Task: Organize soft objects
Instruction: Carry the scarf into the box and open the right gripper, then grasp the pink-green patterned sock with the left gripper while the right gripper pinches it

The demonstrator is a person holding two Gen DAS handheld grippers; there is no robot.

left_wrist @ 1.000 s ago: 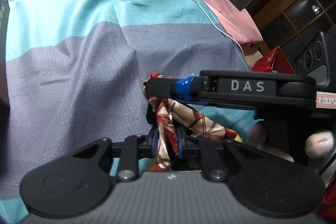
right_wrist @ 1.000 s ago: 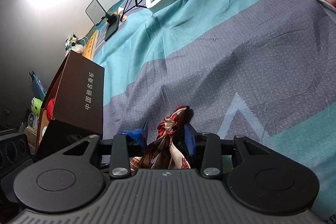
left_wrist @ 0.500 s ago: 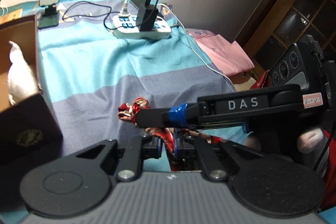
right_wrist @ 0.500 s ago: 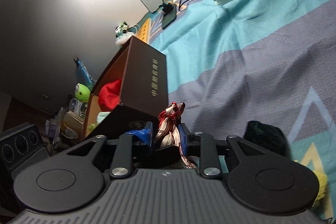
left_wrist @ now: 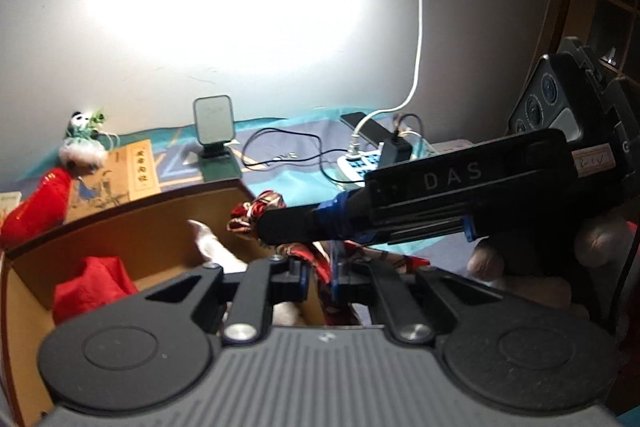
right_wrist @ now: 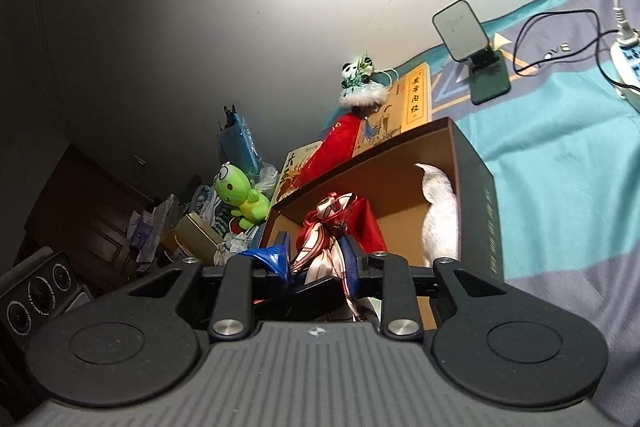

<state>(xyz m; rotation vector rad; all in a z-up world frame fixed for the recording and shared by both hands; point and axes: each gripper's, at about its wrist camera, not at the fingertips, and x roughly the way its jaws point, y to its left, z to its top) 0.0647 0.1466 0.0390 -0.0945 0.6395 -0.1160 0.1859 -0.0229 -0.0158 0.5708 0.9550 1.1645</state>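
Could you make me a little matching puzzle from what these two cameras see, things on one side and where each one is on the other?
Things:
1. patterned scarf
2. white cloth
3. green frog toy
4. panda toy

Places:
A. by the wall, behind the book
B. pinched by both grippers
C. inside the brown box
D. outside the box, in the clutter beside it

Pairs: 1-B, 2-C, 3-D, 4-A

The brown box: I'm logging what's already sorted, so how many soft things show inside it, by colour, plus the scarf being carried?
Red cloth in the brown box: 1
White cloth in the box: 1
Patterned red-and-cream scarf, held by both grippers, left and right: 1
Total: 3
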